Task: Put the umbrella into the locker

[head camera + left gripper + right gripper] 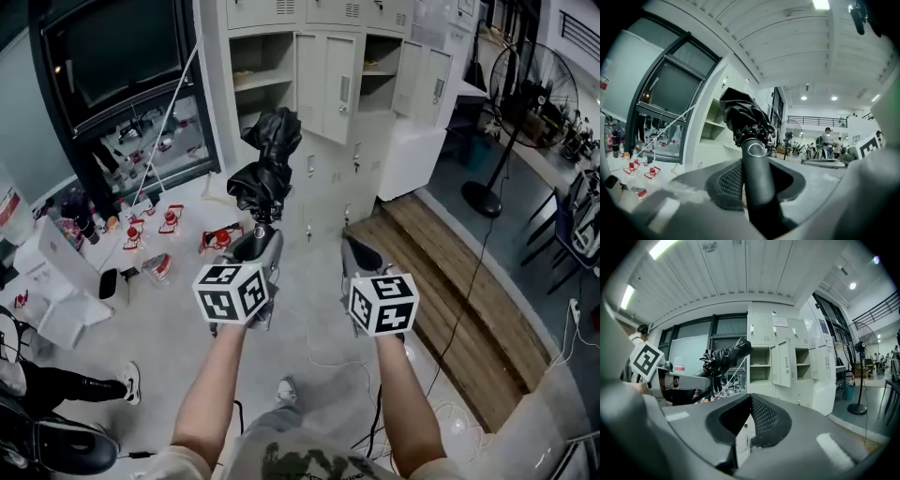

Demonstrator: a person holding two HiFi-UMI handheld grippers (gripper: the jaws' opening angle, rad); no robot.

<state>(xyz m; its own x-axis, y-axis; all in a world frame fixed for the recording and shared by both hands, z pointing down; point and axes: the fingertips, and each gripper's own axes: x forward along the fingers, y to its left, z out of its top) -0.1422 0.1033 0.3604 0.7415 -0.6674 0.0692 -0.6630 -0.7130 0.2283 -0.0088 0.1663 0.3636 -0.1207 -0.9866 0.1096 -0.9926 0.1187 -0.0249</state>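
Both forearms reach out ahead of me, roughly level. Left gripper: fingers clamped on the handle of the folded black umbrella, which sticks out beyond them, tilted up toward the locker. Right gripper, just beside: fingers together, nothing between. Open floor ahead. Far: the locker's upper-left compartment stands open. Small red items clutter the floor left.

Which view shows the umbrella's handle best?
The left gripper view: the umbrella's handle stands close up, clamped in the left gripper. The head view shows mostly the folded canopy above that gripper; the right gripper view shows the umbrella small, from the side.
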